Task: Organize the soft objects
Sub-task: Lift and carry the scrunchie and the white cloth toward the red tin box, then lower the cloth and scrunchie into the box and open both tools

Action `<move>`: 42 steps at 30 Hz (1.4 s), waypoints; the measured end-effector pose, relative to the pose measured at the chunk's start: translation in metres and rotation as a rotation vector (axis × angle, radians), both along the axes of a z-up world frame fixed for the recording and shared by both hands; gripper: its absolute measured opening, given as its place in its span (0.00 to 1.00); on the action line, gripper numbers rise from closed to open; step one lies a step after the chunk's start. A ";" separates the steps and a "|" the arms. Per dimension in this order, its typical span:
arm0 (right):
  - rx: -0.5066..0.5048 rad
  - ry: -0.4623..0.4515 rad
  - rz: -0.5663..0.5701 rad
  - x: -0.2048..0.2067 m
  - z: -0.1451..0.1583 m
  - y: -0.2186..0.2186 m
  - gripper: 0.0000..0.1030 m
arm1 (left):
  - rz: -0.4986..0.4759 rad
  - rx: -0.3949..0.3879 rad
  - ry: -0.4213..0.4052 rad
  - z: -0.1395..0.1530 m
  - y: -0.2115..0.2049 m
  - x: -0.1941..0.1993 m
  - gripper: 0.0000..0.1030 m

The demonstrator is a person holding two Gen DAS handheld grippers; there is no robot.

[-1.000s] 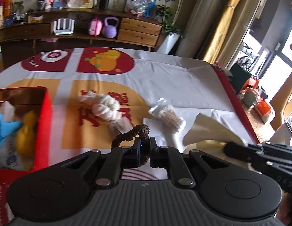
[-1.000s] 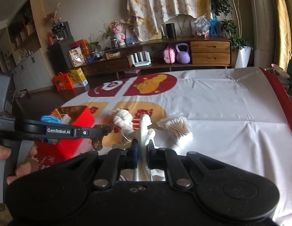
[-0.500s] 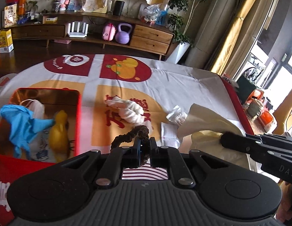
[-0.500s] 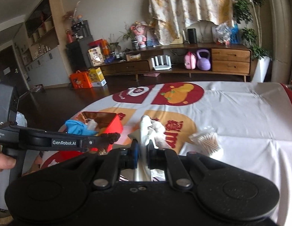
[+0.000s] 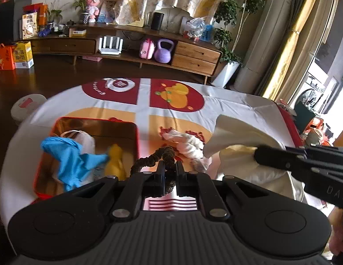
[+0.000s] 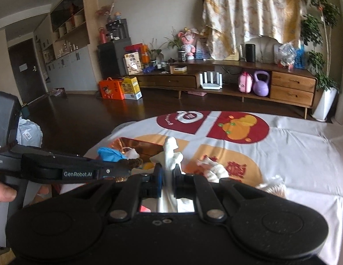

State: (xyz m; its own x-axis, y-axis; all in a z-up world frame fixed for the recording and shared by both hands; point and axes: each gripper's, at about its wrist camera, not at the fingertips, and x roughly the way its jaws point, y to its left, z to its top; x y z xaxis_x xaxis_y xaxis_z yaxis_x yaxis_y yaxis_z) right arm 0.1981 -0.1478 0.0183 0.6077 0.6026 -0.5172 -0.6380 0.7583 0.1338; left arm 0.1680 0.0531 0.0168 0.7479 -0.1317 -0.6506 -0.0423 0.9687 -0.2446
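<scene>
The left claw (image 5: 170,172), clenched on a brown hair tie (image 5: 153,162), hung just right of the red box (image 5: 136,132) at frame left, nearer than the right claw (image 6: 168,182) gripping a white cloth (image 6: 170,154).

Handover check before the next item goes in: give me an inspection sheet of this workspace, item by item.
Surface: table under a white cloth printed with red and orange panels.
Job's things: red box holds a blue glove, a yellow soft toy and a white bag; white knotted rope and bagged cotton swabs lie on the cloth.
Clutter: nothing seen.
Grippers: left gripper shut on a dark hair tie; right gripper shut on a cream cloth.
Cables: nothing seen.
Surroundings: wooden sideboard, purple kettlebell, potted plants, dark floor.
</scene>
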 end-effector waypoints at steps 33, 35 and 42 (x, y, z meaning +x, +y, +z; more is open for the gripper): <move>-0.005 0.061 0.122 0.064 -0.013 0.142 0.07 | 0.061 0.042 0.096 -0.034 0.079 0.011 0.09; -0.013 0.070 0.115 0.070 -0.019 0.147 0.07 | 0.060 0.039 0.104 -0.037 0.079 0.014 0.09; -0.042 0.114 0.094 0.087 -0.043 0.158 0.07 | 0.059 0.034 0.128 -0.049 0.083 0.027 0.09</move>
State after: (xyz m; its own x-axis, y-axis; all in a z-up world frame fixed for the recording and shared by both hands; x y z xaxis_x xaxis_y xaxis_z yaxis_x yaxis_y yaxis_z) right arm 0.2846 0.0101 -0.0245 0.4855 0.6304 -0.6057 -0.6890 0.7023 0.1787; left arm 0.1951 0.1365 -0.0325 0.6641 -0.0662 -0.7447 -0.1279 0.9713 -0.2004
